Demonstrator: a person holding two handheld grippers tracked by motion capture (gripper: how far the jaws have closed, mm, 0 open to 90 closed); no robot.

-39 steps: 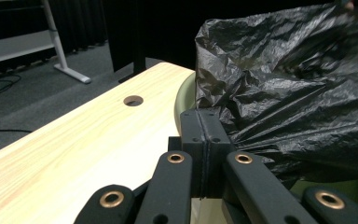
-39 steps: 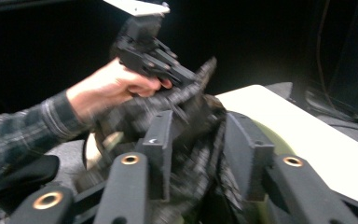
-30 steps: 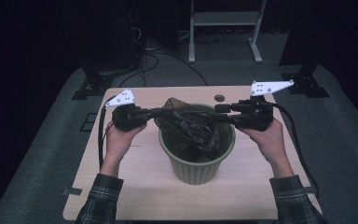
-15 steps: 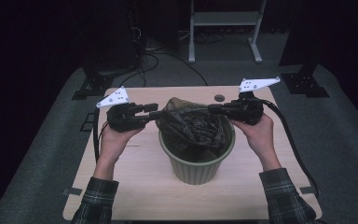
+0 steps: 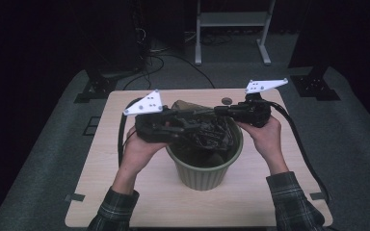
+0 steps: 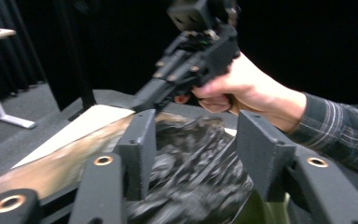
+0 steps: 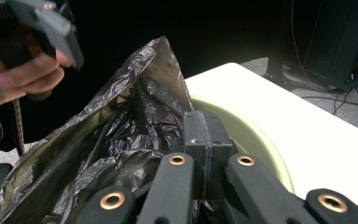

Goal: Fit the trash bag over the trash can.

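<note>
A pale green bin (image 5: pixel 204 174) stands mid-table with a crumpled black plastic bag (image 5: pixel 208 131) in its mouth. My left gripper (image 5: pixel 191 126) hovers over the bin's left rim. Its jaws have just been opening and now stand apart, and in the left gripper view the bag (image 6: pixel 191 177) lies loose beyond the left gripper (image 6: pixel 193 154). My right gripper (image 5: pixel 220 110) reaches in from the right, shut on the bag's upper edge. In the right gripper view the bag (image 7: pixel 135 126) rises as a peak from the right gripper (image 7: pixel 204 140), with the bin rim (image 7: pixel 249 137) beneath.
The bin sits on a light wooden table (image 5: pixel 125 192) with bare board all round it. A small dark round object (image 5: pixel 226 100) lies near the far edge. Stand feet (image 5: pixel 96 89) and a white rack (image 5: pixel 231 29) are on the floor behind.
The left gripper has opened, let go of the bag and shifted right and up over the bin. The right gripper has closed on the bag's edge and stayed in place.
</note>
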